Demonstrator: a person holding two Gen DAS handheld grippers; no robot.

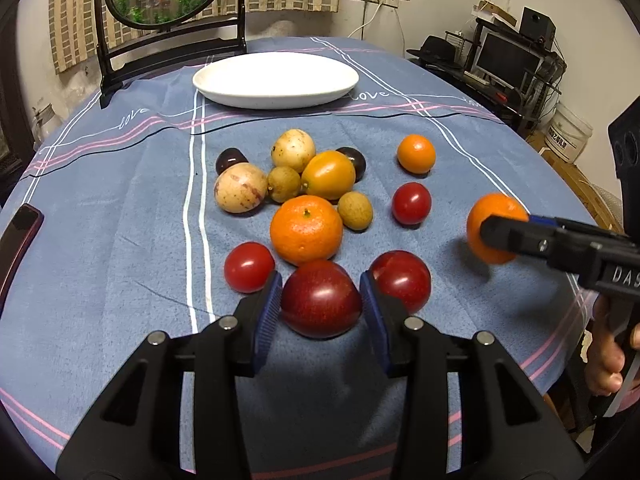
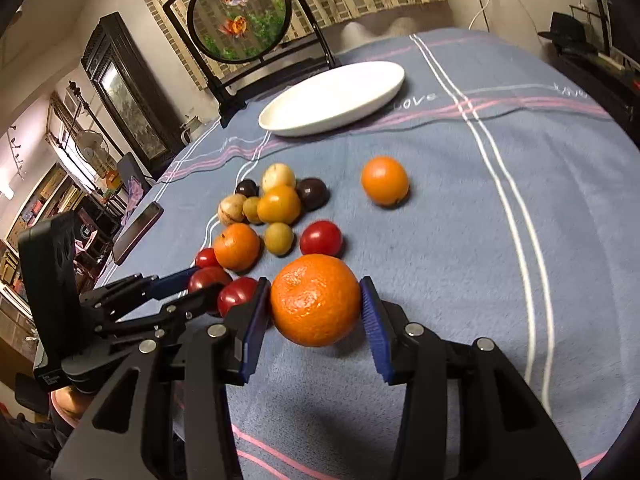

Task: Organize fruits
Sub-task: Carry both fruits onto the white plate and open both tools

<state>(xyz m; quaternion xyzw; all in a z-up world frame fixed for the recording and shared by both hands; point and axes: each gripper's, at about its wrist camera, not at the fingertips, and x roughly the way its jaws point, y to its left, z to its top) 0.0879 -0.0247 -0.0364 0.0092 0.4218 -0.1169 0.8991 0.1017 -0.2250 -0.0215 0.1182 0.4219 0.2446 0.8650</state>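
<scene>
A blue tablecloth [image 1: 120, 220], striped white and pink and stitched with "love", is covering the table in a cluttered room. A white plate [image 1: 275, 79] is sitting at its far side, beyond the fruit pile. The left gripper [image 1: 320, 310] is pinching a dark red plum [image 1: 321, 300]; the right gripper [image 2: 314, 314], its body lettered "DAS", is pinching a mandarin [image 2: 315, 300] between blue pads.
</scene>
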